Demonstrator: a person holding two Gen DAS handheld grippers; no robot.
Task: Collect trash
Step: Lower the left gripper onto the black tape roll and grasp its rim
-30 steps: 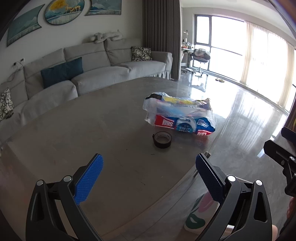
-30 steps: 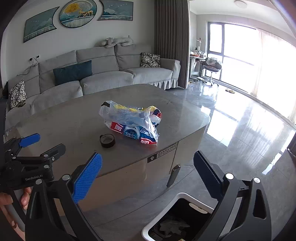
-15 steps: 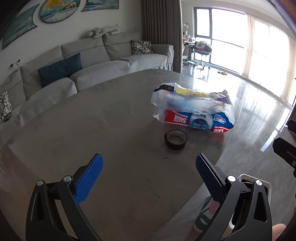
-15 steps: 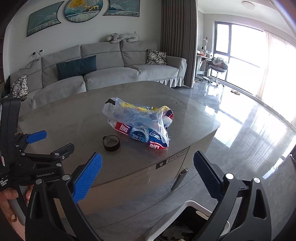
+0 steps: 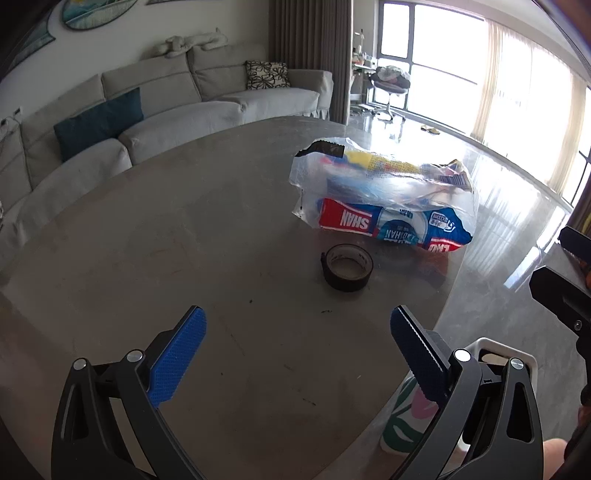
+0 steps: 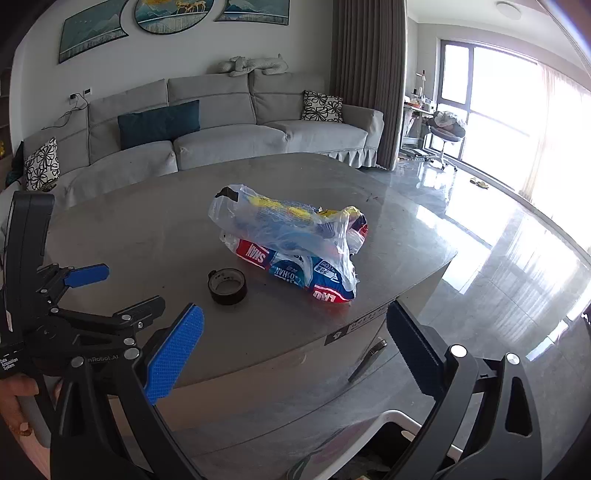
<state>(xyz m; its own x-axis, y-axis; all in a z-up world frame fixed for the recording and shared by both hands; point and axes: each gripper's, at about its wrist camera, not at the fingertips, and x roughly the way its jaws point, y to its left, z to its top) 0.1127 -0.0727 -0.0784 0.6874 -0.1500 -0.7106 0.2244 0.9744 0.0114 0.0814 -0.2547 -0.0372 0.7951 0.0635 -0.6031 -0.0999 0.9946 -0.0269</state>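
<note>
Living room (sofa [image 6: 221,122], wall art [image 6: 173,13])

A clear plastic bag [image 5: 384,201] stuffed with colourful wrappers lies on its side on the tabletop [image 5: 184,258], toward the far right.

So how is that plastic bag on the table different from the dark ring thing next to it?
The plastic bag is see-through, crumpled and stuffed with colourful packaging; the tape roll is a dark, firm ring with an empty middle. The bag is far larger and lies sprawled lengthwise, while the roll lies flat on one side. Both rest on the grey table, near each other, untouched by either gripper.
</note>
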